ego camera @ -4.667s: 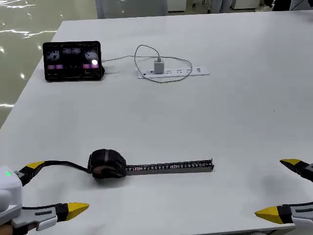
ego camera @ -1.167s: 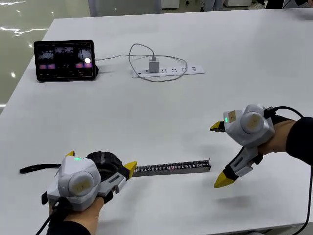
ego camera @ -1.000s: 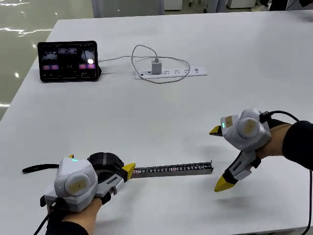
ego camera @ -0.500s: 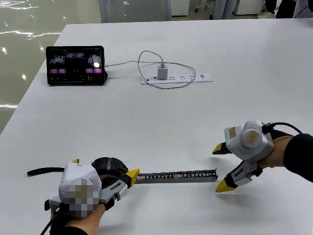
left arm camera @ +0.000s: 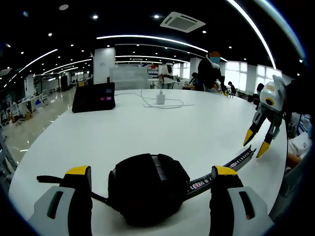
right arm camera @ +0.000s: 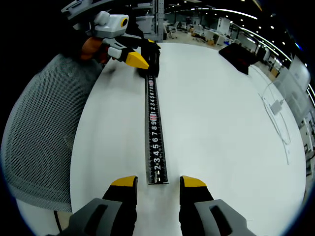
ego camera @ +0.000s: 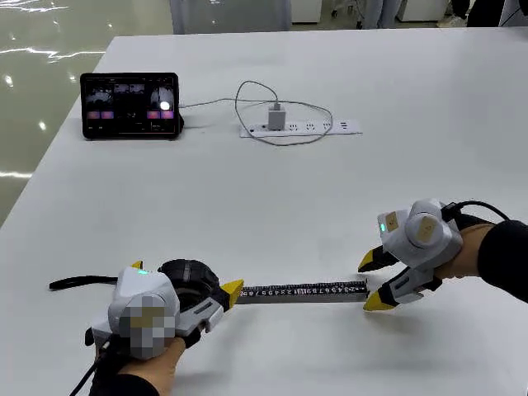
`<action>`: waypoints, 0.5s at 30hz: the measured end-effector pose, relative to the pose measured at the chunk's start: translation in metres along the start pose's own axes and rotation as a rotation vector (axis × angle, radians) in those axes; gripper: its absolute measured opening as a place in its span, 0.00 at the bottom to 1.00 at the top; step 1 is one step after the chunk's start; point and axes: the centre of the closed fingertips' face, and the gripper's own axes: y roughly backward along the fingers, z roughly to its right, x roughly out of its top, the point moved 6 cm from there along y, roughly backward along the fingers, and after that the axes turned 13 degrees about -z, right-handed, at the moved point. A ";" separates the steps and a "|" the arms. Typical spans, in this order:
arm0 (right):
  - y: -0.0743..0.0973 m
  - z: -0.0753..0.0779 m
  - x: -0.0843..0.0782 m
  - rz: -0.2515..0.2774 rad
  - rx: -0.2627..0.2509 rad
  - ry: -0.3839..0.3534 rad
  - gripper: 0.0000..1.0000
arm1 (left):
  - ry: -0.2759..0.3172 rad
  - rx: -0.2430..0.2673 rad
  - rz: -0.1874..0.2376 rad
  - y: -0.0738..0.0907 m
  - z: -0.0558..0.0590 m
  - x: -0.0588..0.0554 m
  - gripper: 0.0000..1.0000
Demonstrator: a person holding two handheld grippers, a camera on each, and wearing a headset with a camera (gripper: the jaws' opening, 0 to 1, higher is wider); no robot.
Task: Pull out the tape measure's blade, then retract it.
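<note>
Blade (right arm camera: 156, 132) end inside parted right claw (right arm camera: 158, 180) | left claw (left arm camera: 151, 170) spread astride case (left arm camera: 147, 191) | table (right arm camera: 211, 123) edge near

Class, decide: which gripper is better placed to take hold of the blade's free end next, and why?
The right gripper: its open fingers flank the blade tip; the left gripper brackets the case.

White workbench (ego camera: 330, 206) stands on glossy floor (ego camera: 41, 49) under ceiling strip lights (left arm camera: 147, 37).

The desk (ego camera: 330, 206) is smooth, matt white. The tape measure's case (left arm camera: 147, 191) looks like matt black plastic, and its blade (right arm camera: 156, 137) is dark with pale printed numerals. The left claw (left arm camera: 151, 172) and right claw (right arm camera: 158, 181) are smooth grey plastic with yellow tips. The floor (ego camera: 41, 49) is glossy.
</note>
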 end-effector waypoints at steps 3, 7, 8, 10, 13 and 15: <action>0.000 0.001 0.000 -0.002 0.001 0.003 0.28 | 0.002 0.000 0.002 0.000 0.000 0.000 0.99; -0.001 0.001 0.000 -0.014 0.003 0.009 0.25 | -0.003 0.002 -0.002 0.001 0.000 0.000 0.99; -0.002 0.001 0.000 -0.016 0.004 0.010 0.25 | -0.004 0.003 -0.002 0.001 0.000 0.000 0.99; -0.002 0.001 0.001 -0.019 0.005 0.017 0.24 | -0.007 0.005 -0.003 0.001 0.000 0.000 0.99; -0.003 0.001 0.001 -0.021 0.003 0.017 0.22 | -0.018 0.010 -0.014 0.000 0.000 -0.002 0.98; -0.004 0.001 0.002 -0.022 0.004 0.028 0.19 | -0.016 0.010 -0.014 -0.001 0.000 -0.002 0.98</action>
